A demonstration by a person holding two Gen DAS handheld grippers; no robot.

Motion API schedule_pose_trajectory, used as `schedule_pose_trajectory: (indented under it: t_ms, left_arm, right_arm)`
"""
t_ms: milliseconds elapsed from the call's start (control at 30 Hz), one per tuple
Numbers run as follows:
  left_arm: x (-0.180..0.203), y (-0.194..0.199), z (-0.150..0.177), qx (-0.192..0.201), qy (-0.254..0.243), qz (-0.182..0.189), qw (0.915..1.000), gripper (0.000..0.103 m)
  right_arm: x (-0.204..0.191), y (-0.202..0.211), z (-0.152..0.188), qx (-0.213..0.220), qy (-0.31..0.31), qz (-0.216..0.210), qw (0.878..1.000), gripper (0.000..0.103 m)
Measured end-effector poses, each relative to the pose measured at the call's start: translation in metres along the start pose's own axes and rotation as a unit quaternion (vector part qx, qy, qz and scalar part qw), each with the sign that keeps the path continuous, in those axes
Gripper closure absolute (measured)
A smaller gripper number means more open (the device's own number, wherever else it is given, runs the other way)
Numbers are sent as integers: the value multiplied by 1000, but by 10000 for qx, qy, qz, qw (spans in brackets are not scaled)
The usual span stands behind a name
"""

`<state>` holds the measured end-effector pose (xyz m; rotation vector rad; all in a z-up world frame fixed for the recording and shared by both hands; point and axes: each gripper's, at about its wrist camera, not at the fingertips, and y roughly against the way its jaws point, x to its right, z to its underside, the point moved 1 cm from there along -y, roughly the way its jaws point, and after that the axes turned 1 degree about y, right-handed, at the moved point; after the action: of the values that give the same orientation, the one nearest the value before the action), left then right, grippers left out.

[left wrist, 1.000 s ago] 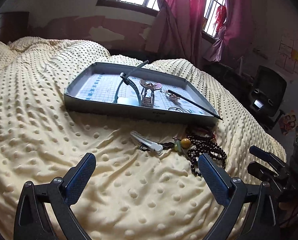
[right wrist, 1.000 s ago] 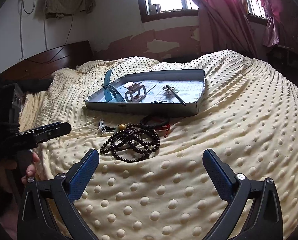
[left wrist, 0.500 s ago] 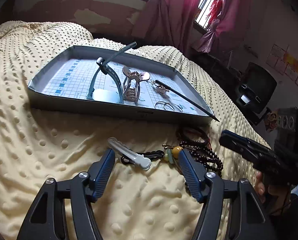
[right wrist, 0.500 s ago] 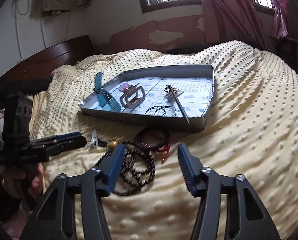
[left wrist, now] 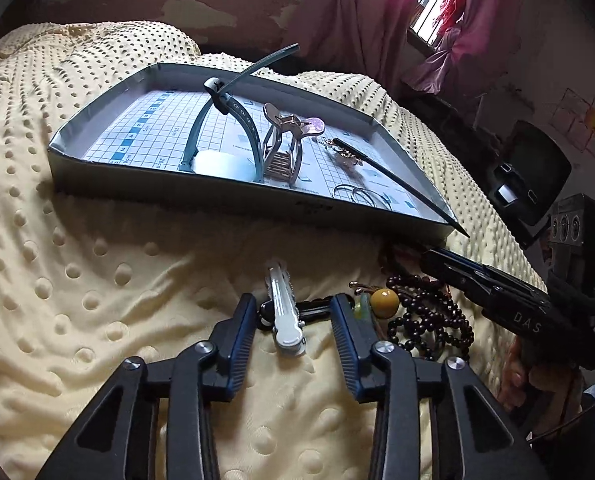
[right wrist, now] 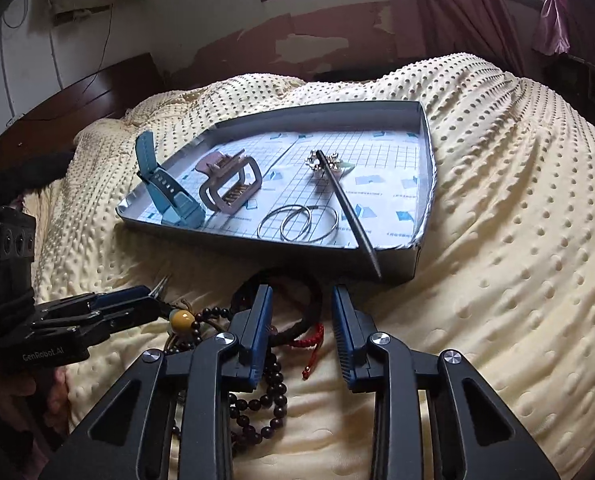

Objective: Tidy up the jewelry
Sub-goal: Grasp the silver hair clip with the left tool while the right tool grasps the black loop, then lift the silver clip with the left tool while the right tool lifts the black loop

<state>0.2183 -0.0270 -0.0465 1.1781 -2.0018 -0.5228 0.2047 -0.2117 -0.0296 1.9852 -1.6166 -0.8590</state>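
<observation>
A silver hair clip (left wrist: 283, 312) lies on the cream dotted bedspread between the fingers of my left gripper (left wrist: 293, 314), which is open and narrowed, its pads clear of the clip. A yellow bead (left wrist: 384, 300) and a dark bead strand (left wrist: 429, 320) lie just to the right. My right gripper (right wrist: 301, 320) is open and straddles a dark cord bracelet (right wrist: 319, 304) with a red knotted cord (right wrist: 313, 334). The bead strand (right wrist: 265, 400) runs under its left finger. A grey tray (left wrist: 177, 184) beyond holds a teal watch strap (left wrist: 237, 116), a claw clip (left wrist: 283, 152), a hair stick (left wrist: 397, 184) and hoops (left wrist: 357, 194).
The tray's front wall (right wrist: 393, 260) stands close ahead of both grippers, and the hair stick's tip (right wrist: 371, 256) juts over it. The other hand-held gripper (left wrist: 497, 292) crosses the right of the left wrist view. Pink curtains, a window and a chair are behind the bed.
Both grippers have come down and forward to the jewelry on the bedspread and narrowed their jaws. The left now straddles the silver clip, the right the cord bracelet.
</observation>
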Motion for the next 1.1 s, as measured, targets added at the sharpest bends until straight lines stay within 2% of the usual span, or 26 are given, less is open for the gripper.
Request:
schedule_pose_trajectory:
  t_ms: [67,167,400,767,900,1100]
  left_arm:
    - [2,1,2,34,-68,-106,9999,77]
    - [3,1,4,61,-131,-165,9998,83]
    - [1,6,11,161,-84,-111,9998,89]
    - [1,25,34,416,129,-48,9990,89]
    - [6,32,41,686,167,-179,9973,89]
    - [16,46,40,1123,42,-145,9936,89]
  right_arm:
    - [2,-2,1,-18,-60,-28,10000,77]
    - [5,-4,1,-33,-142,-45,9999,84]
    - [8,0,4,48,-281,-152,9995,96]
    - [14,23,12,440,-437,-485,9969,98]
    - [14,31,11,584,-421,-601,9956,98]
    - [12,43,12,808,-433,-743,9930,98]
